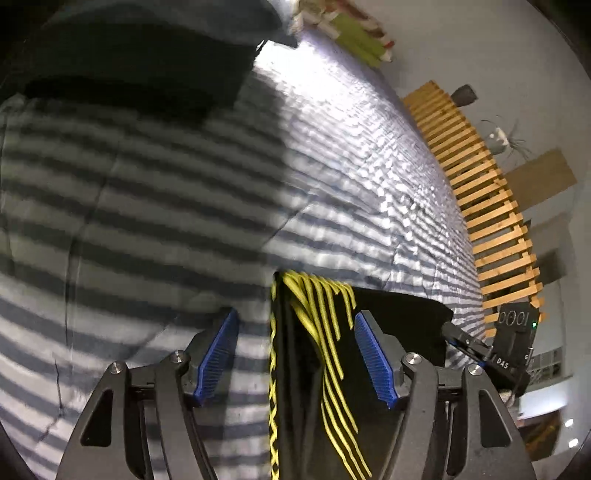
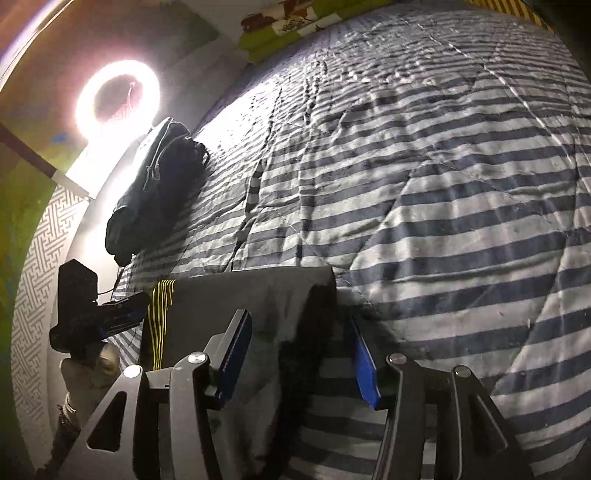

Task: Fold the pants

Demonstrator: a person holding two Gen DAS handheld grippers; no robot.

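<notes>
Lying on a striped bed, the pants are black with thin yellow side stripes that run in a close bundle along one edge, beside a braided yellow line. In the left wrist view the striped edge hangs or drapes between the two blue pads of the left tool, whose jaws stand wide apart; the cloth passes through the gap, and I cannot tell whether it touches either pad. In the right wrist view the pants show as a flat dark panel with a straight folded edge on top, yellow stripes at its left end. The right tool also stands spread, one blue pad over the dark cloth and the other past its right edge, above the bedspread.

The quilted bedspread, in blue-grey and white bands, fills most of both views and is wrinkled in places. One dark bundle of clothing lies near the far left edge of the bed, well apart from the pants. One bright ring light glares behind it. One green patterned pillow sits at the head of the bed. A slatted wooden frame runs along the bed's side in the left wrist view. Each tool shows in the other's camera, so two tools, one pair of pants.
</notes>
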